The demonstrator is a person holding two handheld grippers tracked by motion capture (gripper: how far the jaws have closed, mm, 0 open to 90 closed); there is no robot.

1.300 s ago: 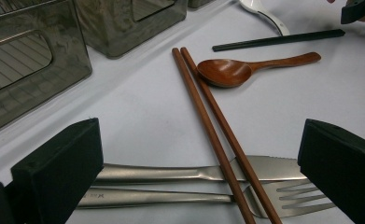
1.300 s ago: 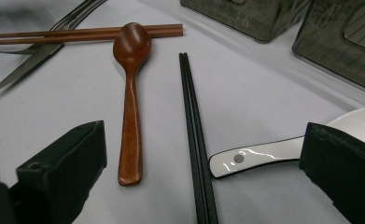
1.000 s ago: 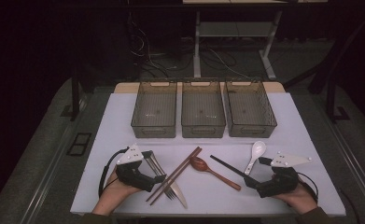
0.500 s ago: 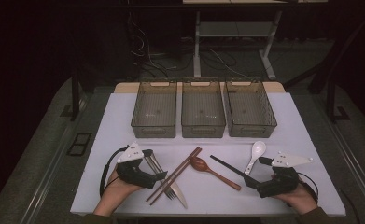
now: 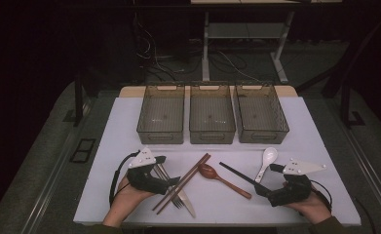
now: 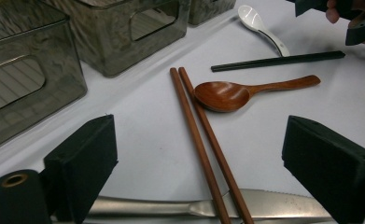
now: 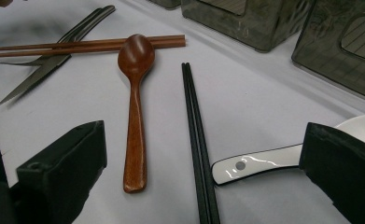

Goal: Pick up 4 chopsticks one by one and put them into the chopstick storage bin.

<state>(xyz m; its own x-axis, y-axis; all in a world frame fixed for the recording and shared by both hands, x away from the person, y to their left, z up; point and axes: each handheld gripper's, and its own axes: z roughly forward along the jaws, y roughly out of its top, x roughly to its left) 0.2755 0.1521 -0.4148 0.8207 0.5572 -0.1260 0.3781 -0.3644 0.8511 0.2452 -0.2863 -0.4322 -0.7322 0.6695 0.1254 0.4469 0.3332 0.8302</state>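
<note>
- The brown chopsticks [image 6: 203,154] are laid as a pair near the bench's [image 5: 314,146] front edge, left of centre, crossing over a knife [image 6: 264,207] and a fork [image 5: 164,178].
- They are framed between the fingers [image 6: 84,161] of the left gripper [image 5: 171,181], which are spread wide and have just been closing a little; nothing is pressed yet.
- The step in hand is judged to be the approach to a first pick from the cutlery.
- A wooden spoon [image 5: 222,178] is touching the pair's far end, with black chopsticks [image 5: 237,174] and a white spoon [image 5: 267,160] beyond.
- The right gripper [image 5: 263,189] is held near the front-right corner, fingers apart and empty.
- Three bins [image 5: 212,114] are lined along the back edge.
- Next, the fingers need lowering and closing on both sticks alone, without the knife.
</note>
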